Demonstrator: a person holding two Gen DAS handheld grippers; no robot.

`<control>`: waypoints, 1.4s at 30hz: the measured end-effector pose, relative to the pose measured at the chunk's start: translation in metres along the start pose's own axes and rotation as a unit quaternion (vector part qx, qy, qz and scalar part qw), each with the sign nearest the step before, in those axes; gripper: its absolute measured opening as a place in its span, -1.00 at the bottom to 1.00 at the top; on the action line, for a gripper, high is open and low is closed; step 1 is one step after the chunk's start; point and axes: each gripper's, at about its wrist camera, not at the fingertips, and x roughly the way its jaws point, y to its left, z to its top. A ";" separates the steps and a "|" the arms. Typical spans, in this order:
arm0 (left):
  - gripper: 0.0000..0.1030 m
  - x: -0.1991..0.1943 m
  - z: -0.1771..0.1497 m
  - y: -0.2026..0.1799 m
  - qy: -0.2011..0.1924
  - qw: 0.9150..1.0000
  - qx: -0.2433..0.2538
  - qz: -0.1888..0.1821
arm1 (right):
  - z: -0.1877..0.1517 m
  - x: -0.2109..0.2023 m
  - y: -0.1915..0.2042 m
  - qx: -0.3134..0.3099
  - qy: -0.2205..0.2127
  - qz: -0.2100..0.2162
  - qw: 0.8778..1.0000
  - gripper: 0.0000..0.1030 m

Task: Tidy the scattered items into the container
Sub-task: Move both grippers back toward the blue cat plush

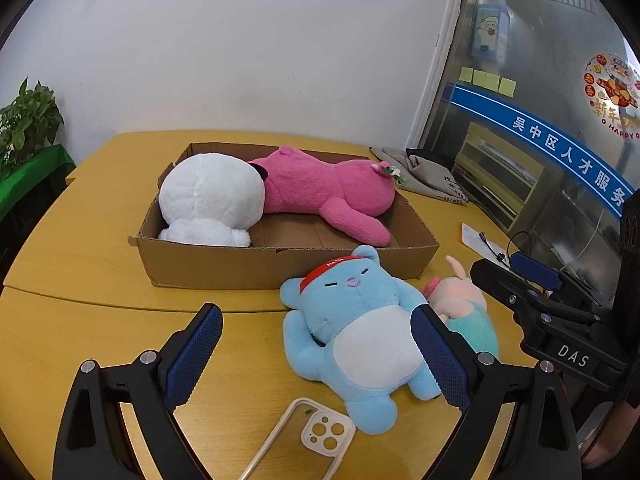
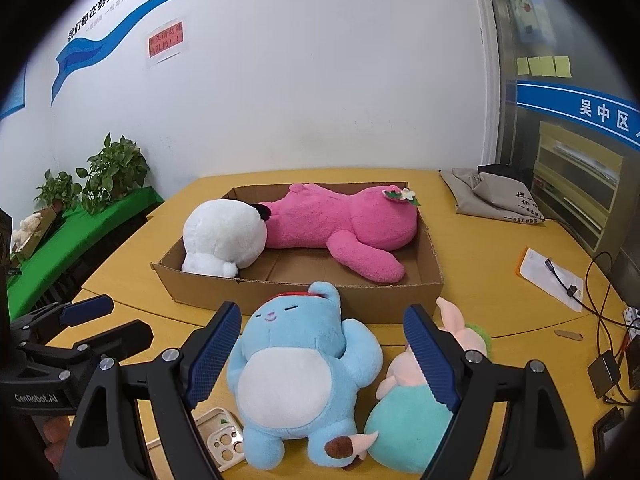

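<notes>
The blue plush bear [image 2: 296, 376], white-bellied with a red headband, is lying face-up on the surface just beside the cardboard box's [image 2: 280, 300] near wall. Right gripper [image 2: 320, 352] is straddling it, released; left gripper [image 1: 316, 356] is gaping too.

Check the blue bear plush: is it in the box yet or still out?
Still out. The blue bear plush lies on its back on the table, against the outside of the cardboard box's near wall.
</notes>
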 end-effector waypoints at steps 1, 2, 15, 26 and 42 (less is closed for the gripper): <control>0.89 0.002 0.000 -0.001 0.003 1.000 0.001 -0.004 | -0.001 0.000 0.000 0.000 0.001 -0.002 1.000 0.62; 0.89 0.002 -0.001 -0.002 0.004 1.000 0.003 -0.006 | -0.001 0.001 -0.001 0.000 0.003 -0.004 1.000 0.62; 0.89 0.006 -0.006 0.001 0.012 1.000 0.005 -0.011 | -0.008 0.012 -0.002 -0.003 0.016 -0.010 1.000 0.62; 0.89 0.018 -0.014 0.008 0.034 0.999 -0.006 -0.023 | -0.015 0.020 -0.022 0.013 0.029 -0.032 0.999 0.62; 0.89 0.030 -0.014 0.016 0.044 0.998 -0.017 -0.034 | -0.019 0.030 -0.030 0.012 0.044 -0.040 0.998 0.62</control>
